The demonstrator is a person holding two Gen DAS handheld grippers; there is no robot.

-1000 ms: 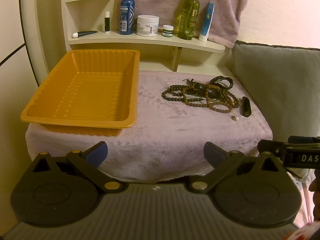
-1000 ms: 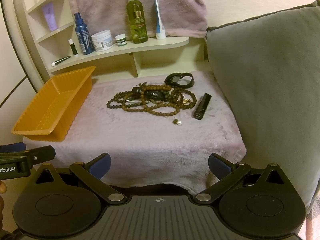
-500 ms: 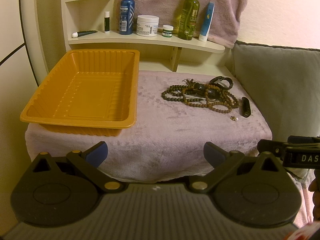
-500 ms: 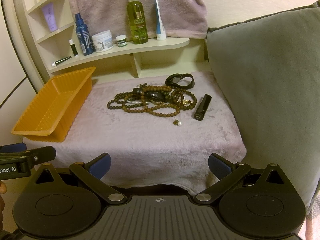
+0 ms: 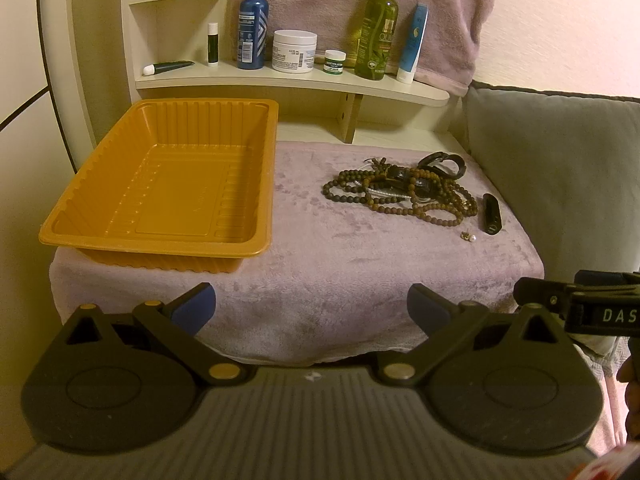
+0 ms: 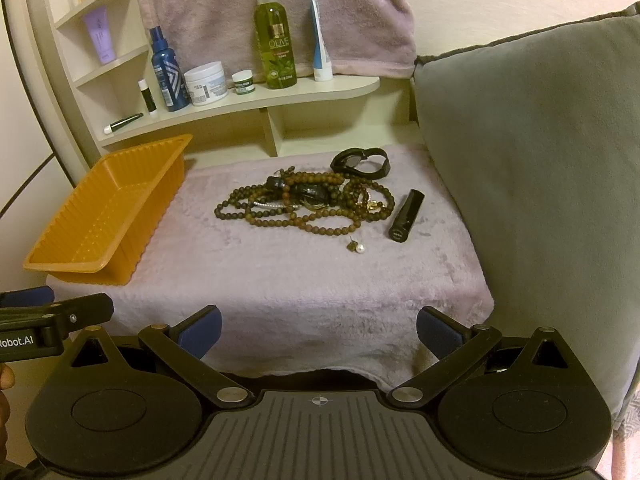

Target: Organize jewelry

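Beads [image 6: 304, 204] sit dead ahead of the right gripper [image 6: 318, 334], nearer than the left gripper [image 5: 310, 306], both spread wide, empty.

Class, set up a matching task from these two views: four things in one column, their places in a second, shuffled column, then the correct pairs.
Things:
1. orange tray
2. pearl earring
3. green spray bottle
4. black bracelet

Places:
A. upright on the shelf
B. behind the bead pile
C. left side of the cloth
D. alone, in front of the bead pile

Pairs: 1-C, 2-D, 3-A, 4-B
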